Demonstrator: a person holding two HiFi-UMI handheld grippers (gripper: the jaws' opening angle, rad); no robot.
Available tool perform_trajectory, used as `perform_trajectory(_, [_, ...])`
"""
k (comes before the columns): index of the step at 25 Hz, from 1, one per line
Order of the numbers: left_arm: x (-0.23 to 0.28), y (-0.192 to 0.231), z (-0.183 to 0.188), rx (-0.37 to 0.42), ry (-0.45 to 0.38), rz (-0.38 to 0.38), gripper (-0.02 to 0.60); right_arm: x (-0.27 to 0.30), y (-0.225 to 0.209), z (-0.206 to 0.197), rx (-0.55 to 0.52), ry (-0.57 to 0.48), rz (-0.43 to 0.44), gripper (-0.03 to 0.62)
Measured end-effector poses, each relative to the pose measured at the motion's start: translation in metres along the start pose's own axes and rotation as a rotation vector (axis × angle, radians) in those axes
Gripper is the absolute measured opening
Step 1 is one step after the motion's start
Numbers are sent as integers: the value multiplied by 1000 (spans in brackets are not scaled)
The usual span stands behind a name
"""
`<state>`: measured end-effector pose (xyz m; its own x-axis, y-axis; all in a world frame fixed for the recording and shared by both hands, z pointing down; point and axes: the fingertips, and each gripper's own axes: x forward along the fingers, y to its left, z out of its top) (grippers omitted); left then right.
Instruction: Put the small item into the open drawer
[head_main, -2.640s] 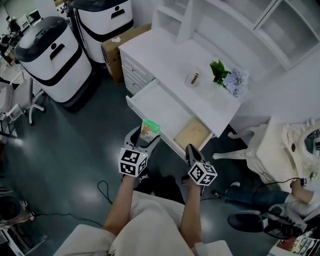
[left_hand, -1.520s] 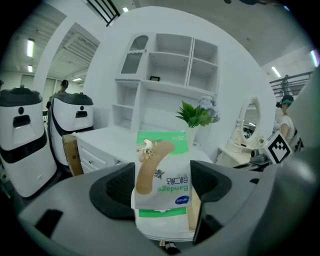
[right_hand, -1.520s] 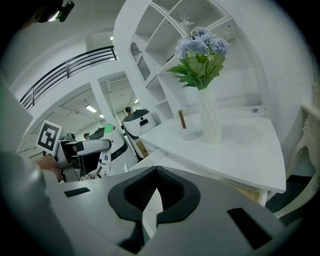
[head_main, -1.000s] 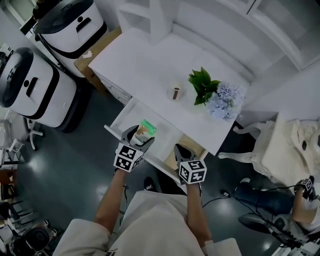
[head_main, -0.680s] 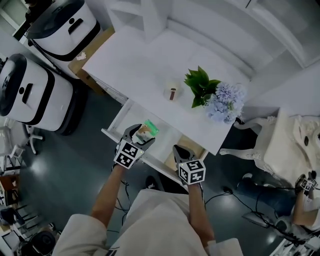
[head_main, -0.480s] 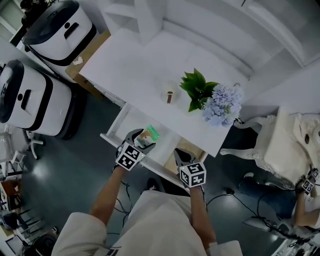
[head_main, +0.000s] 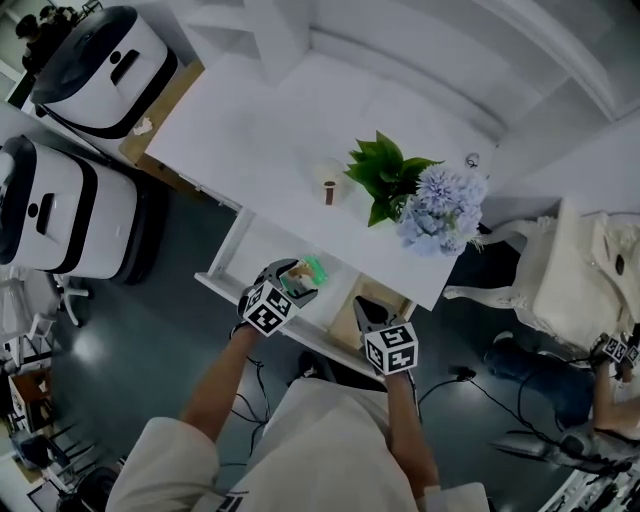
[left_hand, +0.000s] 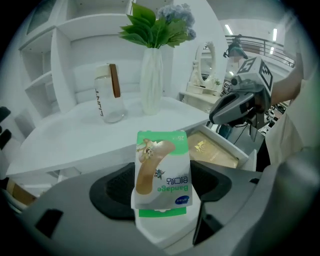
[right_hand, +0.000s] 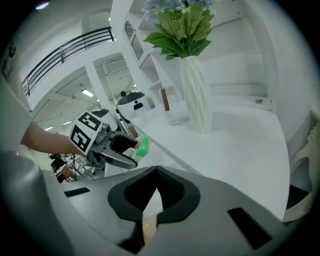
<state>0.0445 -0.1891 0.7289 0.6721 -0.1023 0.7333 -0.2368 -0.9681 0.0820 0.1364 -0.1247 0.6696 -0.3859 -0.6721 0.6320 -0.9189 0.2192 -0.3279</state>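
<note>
Now, at the far left we see two white machines (head_main: 60, 210) with black tops standing on the dark floor beside the white worktop (head_main: 250, 120). Below the worktop's front edge a white drawer (head_main: 240, 255) stands pulled open. Our left tongs (head_main: 296, 281) are clamped on a bandage packet (left_hand: 162, 172), green and white with a tan strip printed on it, and they hold it upright over that open drawer; we cannot tell whether it touches the drawer. Further right on the worktop a clear bottle (head_main: 328, 190) with a brown stripe stands near a white vase of green leaves and pale blue flowers (head_main: 420, 200). Our right tongs (head_main: 364, 305) are closed together with nothing between them, and they hang over a second open drawer (head_main: 345, 322) with a tan bottom, just right of the white one.
</note>
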Motion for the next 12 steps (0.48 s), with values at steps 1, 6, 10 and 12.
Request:
perform_trajectory(1, [3, -1, -1, 4, 7, -6, 357, 0, -2, -1, 4, 1, -2, 25])
perform_trajectory(6, [17, -4, -13, 20, 52, -38, 359, 4, -6, -1, 5, 9, -4, 25])
perform_trajectory(10, [28, -8, -23, 5, 78, -54, 357, 5, -8, -3, -2, 21, -5, 25])
perform_trajectory(12, [32, -9, -26, -9, 85, -56, 357, 7, -10, -4, -4, 26, -6, 25])
